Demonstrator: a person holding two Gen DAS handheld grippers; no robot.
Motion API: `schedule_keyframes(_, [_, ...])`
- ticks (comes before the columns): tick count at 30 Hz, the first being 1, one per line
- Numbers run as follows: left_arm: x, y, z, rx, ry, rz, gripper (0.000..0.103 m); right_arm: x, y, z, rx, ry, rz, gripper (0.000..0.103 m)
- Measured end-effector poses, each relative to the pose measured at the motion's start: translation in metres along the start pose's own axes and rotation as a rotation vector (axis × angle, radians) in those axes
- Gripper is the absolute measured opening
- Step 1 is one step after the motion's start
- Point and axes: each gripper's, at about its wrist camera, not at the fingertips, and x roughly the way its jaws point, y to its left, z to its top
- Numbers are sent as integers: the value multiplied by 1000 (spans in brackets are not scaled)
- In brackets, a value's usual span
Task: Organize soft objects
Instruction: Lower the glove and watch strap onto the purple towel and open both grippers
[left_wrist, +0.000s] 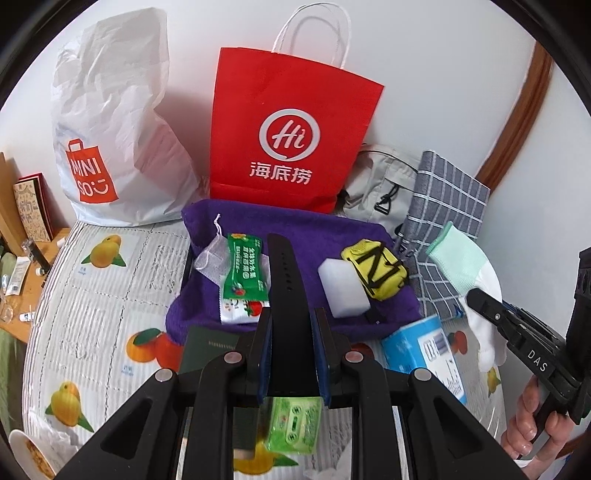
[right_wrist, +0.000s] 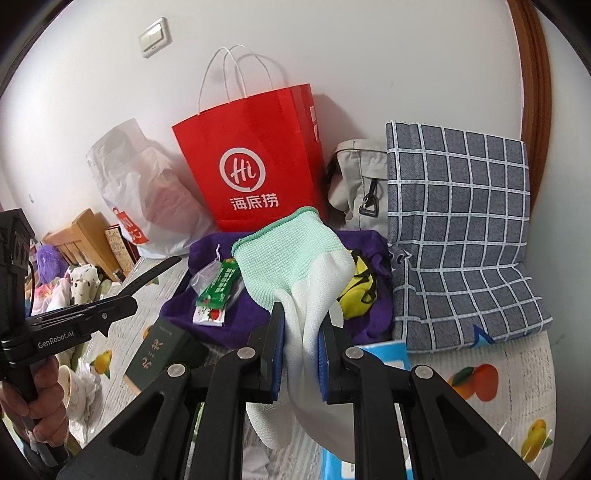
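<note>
My left gripper (left_wrist: 291, 332) is shut on a black perforated strap (left_wrist: 284, 266) that sticks up over a purple towel (left_wrist: 295, 229). On the towel lie a white sponge block (left_wrist: 343, 288), a yellow pouch (left_wrist: 375, 271), a green snack packet (left_wrist: 242, 275) and a small mesh bag (left_wrist: 214, 258). My right gripper (right_wrist: 301, 332) is shut on a white glove with a mint cuff (right_wrist: 295, 258), held above the towel (right_wrist: 207, 251). The glove hides part of the yellow pouch (right_wrist: 360, 291). In the left wrist view the right gripper (left_wrist: 480, 302) and glove (left_wrist: 465, 266) are at the right edge.
A red paper bag (left_wrist: 291, 129) and a white plastic bag (left_wrist: 110, 140) stand against the wall. A beige bag (right_wrist: 354, 177) and a grey checked cushion (right_wrist: 461, 229) lie at the right. A dark green box (right_wrist: 162, 354), a blue box (left_wrist: 424, 350) and a green tissue pack (left_wrist: 293, 424) sit on the fruit-print cover.
</note>
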Motion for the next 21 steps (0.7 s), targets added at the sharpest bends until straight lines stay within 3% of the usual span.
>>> schedule_keyframes(21, [50, 4, 67, -8, -6, 33, 19, 69, -13, 57, -10, -5, -3, 16])
